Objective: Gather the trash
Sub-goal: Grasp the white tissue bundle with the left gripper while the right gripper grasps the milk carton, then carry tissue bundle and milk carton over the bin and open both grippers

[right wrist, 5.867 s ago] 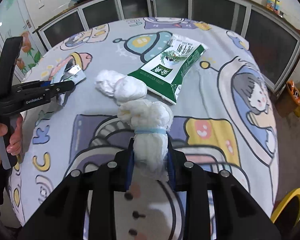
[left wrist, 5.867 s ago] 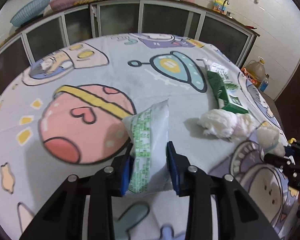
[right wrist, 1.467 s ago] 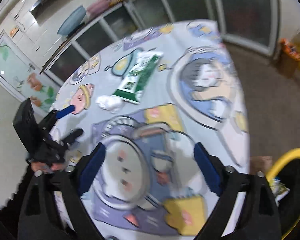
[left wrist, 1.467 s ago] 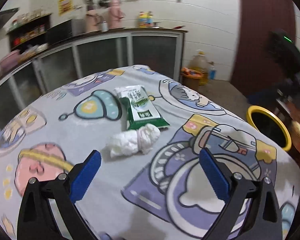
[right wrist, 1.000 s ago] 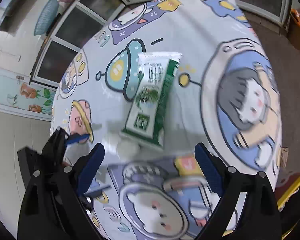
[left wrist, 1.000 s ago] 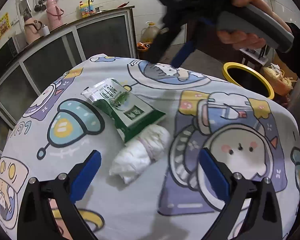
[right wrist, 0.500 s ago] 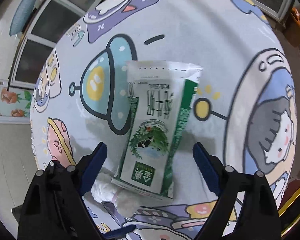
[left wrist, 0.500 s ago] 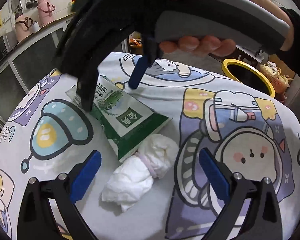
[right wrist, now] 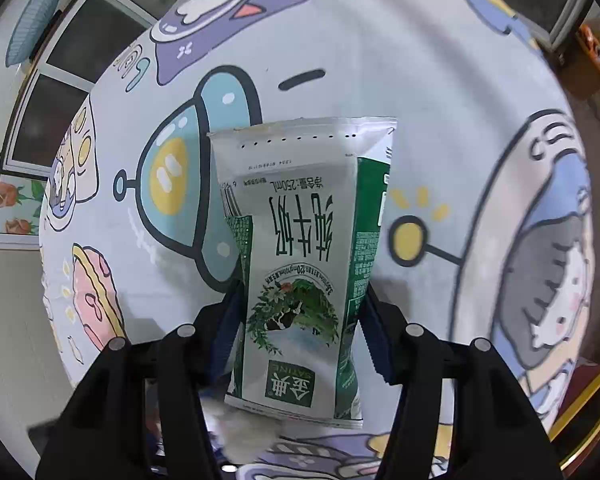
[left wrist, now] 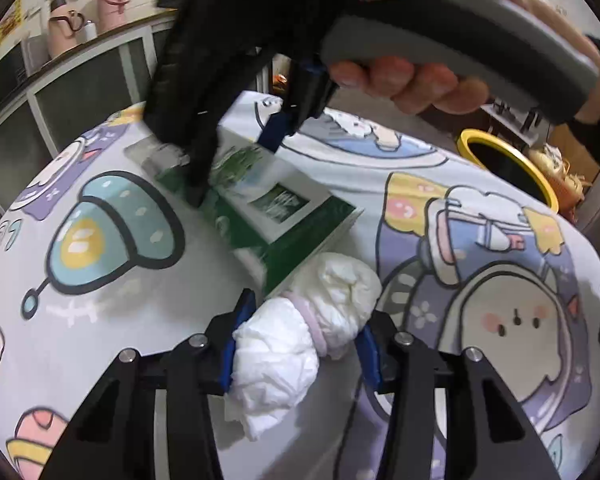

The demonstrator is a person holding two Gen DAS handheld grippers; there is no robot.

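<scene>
Two pieces of trash remain on the cartoon-print tablecloth point(left wrist: 112, 312), one per gripper. Left gripper point(left wrist: 300, 344): its jaws have just been closing, and the blue pads now press both sides of the white tissue wad point(left wrist: 308, 336), which bulges out between them; a thin pale band cinches the wad at its middle. Judged very light, soft and compressible, not fragile. The grip sits about at the band, a sensible place since the wad is tightest there; loose paper trails toward 6 o'clock and may flap or tear if it drags on the cloth. Right gripper point(right wrist: 300, 332): its jaws have also just been closing and now straddle the green-and-white milk pouch point(right wrist: 300, 264), which lies flat with its sealed edge at 12 o'clock; the pads look at or very near its long edges, but firm contact cannot be told. The pouch looks flattened, so probably empty and light; its film is glossy, likely slippery, and will buckle when pinched across its width. In the left wrist view the pouch lies just beyond the wad at 11 o'clock, touching or nearly so, and the yellow-rimmed bin point(left wrist: 508, 164) stands off the table edge at 2 o'clock.
</scene>
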